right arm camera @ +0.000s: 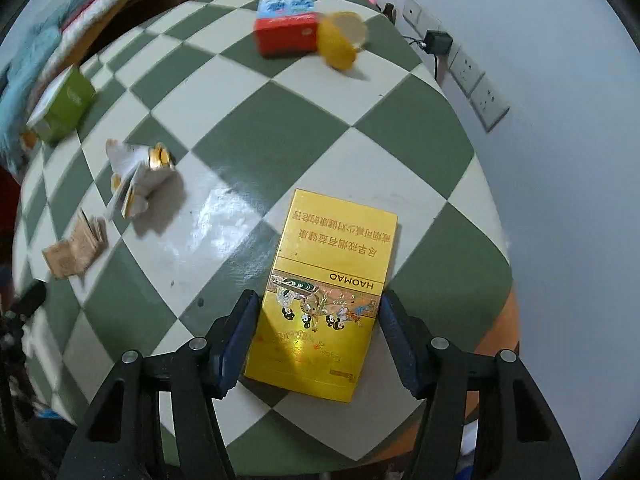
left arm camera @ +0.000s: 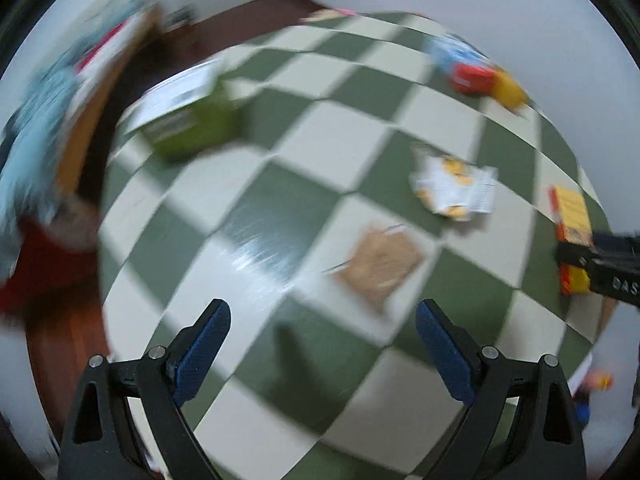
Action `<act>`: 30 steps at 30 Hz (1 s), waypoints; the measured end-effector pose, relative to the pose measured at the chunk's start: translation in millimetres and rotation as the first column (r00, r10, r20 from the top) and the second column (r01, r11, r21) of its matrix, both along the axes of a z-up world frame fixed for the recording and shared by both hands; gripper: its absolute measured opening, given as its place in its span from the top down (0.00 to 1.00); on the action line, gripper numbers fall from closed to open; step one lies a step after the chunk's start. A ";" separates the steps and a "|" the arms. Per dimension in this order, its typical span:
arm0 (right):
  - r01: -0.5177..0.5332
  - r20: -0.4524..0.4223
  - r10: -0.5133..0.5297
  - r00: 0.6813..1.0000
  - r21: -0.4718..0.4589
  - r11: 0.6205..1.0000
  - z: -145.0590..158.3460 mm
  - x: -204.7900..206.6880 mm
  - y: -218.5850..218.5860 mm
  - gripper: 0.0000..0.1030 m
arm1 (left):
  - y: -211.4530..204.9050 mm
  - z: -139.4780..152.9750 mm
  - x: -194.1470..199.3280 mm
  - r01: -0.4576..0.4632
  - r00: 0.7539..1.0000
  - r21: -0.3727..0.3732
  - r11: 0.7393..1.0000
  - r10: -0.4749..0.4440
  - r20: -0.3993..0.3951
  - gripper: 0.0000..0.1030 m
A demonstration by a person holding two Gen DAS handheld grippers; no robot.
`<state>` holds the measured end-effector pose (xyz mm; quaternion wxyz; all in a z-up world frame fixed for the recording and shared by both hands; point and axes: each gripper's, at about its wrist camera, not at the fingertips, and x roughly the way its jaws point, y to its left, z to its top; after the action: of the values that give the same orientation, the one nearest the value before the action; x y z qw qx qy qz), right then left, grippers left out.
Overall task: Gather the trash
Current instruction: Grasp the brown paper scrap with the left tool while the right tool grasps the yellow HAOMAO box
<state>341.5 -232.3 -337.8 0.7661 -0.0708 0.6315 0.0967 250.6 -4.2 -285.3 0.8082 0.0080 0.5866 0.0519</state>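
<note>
On the green-and-white checkered table (right arm camera: 240,128), we see our right gripper (right arm camera: 316,340) with its blue-padded fingers (right arm camera: 236,336) straddling the yellow HAOMAO cigarette box (right arm camera: 332,280), which lies flat near the table's right edge; whether the pads press its sides or only flank them we cannot tell. Left of that box sits a crumpled white-and-yellow wrapper (right arm camera: 138,178), and just beyond it toward the left edge a folded brown paper piece (right arm camera: 76,246). Far across from the yellow box, a red box (right arm camera: 286,38) touches a blue-and-white packet (right arm camera: 284,2) and a yellow cup (right arm camera: 342,40) lying on its side. A green carton (right arm camera: 64,106) stands well to the left of the yellow box.

Our left gripper (left arm camera: 322,344) hovers with fingers wide apart and nothing between them, above the table just short of the brown paper; its view is blurred.
</note>
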 end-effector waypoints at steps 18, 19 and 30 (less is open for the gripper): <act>-0.059 0.039 0.059 0.998 0.003 0.998 -6.3 -13.5 17.7 0.42 | -6.4 -20.4 19.8 -0.015 0.998 -0.029 0.999 0.013 -0.068 0.64; -0.084 0.038 0.084 0.996 -0.006 0.996 -7.3 -17.6 22.2 0.42 | -5.4 -20.4 17.5 -0.023 0.998 -0.034 0.999 0.021 -0.065 0.65; -0.102 0.027 0.103 0.994 -0.034 0.994 -11.2 -17.9 28.9 0.39 | 9.3 -25.8 12.0 -0.083 0.995 -0.085 0.993 0.078 -0.059 0.64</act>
<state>323.6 -203.3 -349.0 0.7678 -0.1169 0.6175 0.1248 262.6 5.0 -311.0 0.7883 -0.0493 0.6105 0.0584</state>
